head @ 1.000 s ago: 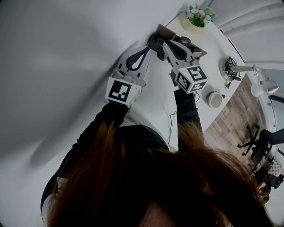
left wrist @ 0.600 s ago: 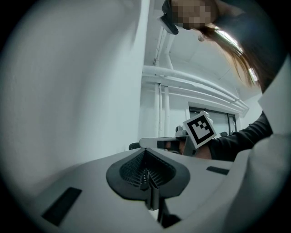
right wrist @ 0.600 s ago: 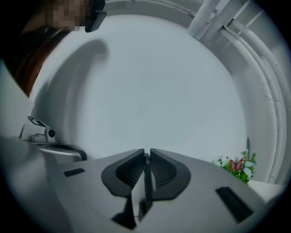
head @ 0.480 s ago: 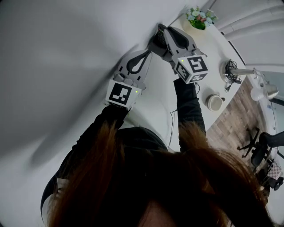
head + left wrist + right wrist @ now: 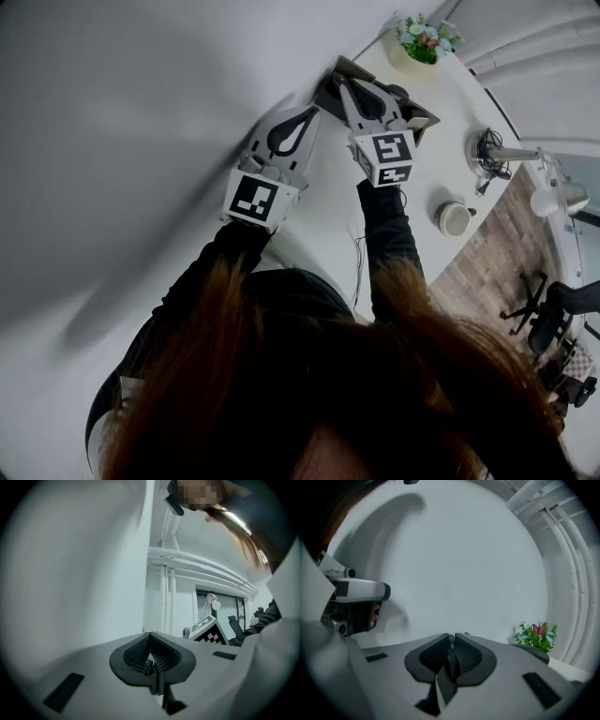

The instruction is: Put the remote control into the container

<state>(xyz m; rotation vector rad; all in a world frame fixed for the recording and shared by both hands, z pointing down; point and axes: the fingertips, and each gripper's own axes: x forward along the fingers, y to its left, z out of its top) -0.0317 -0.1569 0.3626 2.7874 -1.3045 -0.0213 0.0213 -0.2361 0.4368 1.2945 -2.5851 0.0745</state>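
Observation:
The remote control (image 5: 450,660) shows edge-on as a thin dark strip between the pads of my right gripper (image 5: 452,637), which is shut on it. In the head view the right gripper (image 5: 339,84) reaches over the near corner of the container (image 5: 424,116), a brown box with a dark inside. There the remote cannot be told from that dark inside. My left gripper (image 5: 309,112) hangs just left of the box near the white wall, shut with nothing between its pads (image 5: 161,656). The right gripper's marker cube (image 5: 208,631) shows in the left gripper view.
The box stands on a white table (image 5: 445,89) against the wall. A pot of flowers (image 5: 424,37) sits at the far end, a white cup (image 5: 455,217) near the front edge, a lamp base with cables (image 5: 489,148) to the right. An office chair (image 5: 553,314) stands on the wooden floor.
The right gripper lifted toward the wall, then came down and left over the box while rolling, so its marker cube now faces me. The left gripper kept still.

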